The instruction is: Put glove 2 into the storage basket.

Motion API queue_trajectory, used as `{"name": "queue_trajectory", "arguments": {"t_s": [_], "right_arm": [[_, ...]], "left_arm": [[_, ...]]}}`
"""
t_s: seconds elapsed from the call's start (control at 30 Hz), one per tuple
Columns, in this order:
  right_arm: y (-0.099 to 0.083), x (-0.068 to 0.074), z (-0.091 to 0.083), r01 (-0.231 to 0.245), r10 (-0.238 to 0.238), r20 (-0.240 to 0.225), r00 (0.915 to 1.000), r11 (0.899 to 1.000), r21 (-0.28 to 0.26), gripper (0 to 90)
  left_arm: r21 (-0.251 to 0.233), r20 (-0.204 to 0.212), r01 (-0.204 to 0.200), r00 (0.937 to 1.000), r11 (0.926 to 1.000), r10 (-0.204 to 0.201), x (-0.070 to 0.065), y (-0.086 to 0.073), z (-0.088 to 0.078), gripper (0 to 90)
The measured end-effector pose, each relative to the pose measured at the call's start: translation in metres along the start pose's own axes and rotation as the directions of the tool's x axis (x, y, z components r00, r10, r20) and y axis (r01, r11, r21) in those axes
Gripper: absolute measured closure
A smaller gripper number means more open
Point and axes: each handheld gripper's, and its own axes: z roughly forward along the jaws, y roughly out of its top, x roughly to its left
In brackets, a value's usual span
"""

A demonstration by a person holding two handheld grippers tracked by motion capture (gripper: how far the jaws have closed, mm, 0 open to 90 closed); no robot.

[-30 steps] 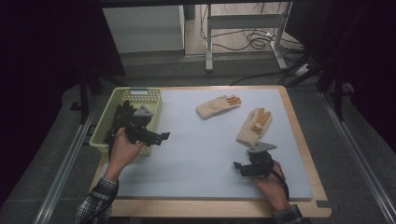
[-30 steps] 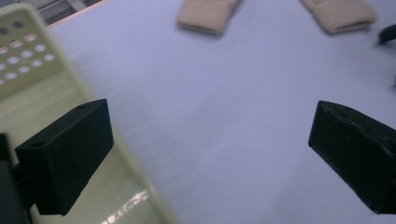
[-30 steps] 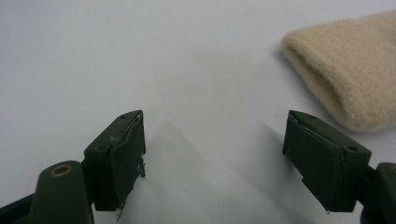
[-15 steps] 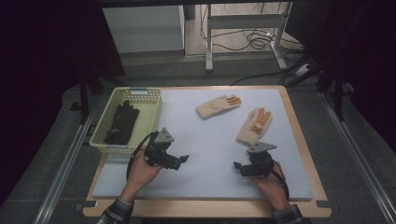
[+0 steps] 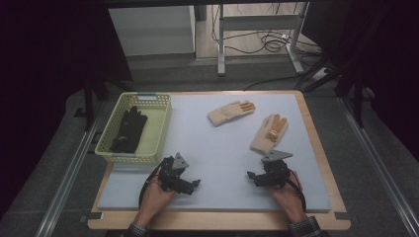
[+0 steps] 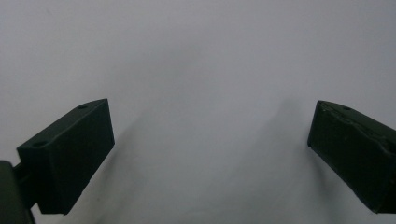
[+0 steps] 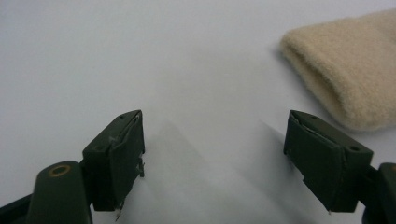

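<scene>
While both grippers rest low at the near edge of the pale mat (image 5: 217, 168), each stands spread with nothing between its jaws: the left gripper (image 5: 190, 183) over bare mat, the right gripper (image 5: 253, 177) just short of the cuff of the nearer beige glove (image 5: 269, 134). The work in hand looks like gathering gloves into the green basket (image 5: 163, 129), and the next step is probably a pick of that nearer glove with the right gripper. To do it well, I would slide the jaws forward along the mat so that one pad goes under the cuff edge, close on a full fold of fabric rather than a thin lip, and lift straight before carrying it across. Counted outward: two grippers, two beige gloves on the mat, the farther beige glove (image 5: 230, 111) lying well apart from the first, one basket, and black gloves (image 5: 129, 129) lying inside it, whose number I cannot tell.
</scene>
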Motion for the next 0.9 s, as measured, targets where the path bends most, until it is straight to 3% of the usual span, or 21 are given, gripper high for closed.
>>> {"name": "queue_trajectory", "arguments": {"t_s": [0.07,0.17,0.43,0.67,0.9], "right_arm": [[0.000,0.000,0.000,-0.001,0.001,-0.001,1.0000,1.000,0.001,19.8],[0.000,0.000,0.000,-0.002,0.002,-0.002,1.0000,1.000,0.002,19.8],[0.003,0.001,0.001,-0.016,0.016,0.001,0.9999,1.000,0.007,20.3],[0.021,0.004,0.010,-0.015,0.014,-0.032,0.9994,1.000,-0.001,22.5],[0.051,0.001,0.023,-0.028,0.028,-0.046,0.9986,1.000,-0.008,27.8]], "left_arm": [[-0.002,-0.005,0.004,1.0000,1.0000,-0.004,0.001,-0.001,-0.001,0.7],[0.002,0.029,0.041,0.9987,0.9991,-0.041,0.005,-0.003,0.001,1.1],[-0.001,0.029,0.041,0.9987,0.9992,-0.041,0.005,-0.003,0.001,0.7],[-0.002,0.029,0.041,0.9987,0.9992,-0.041,0.005,-0.003,0.001,0.7],[-0.001,0.030,0.041,0.9987,0.9992,-0.041,0.005,-0.003,0.001,0.7]]}}
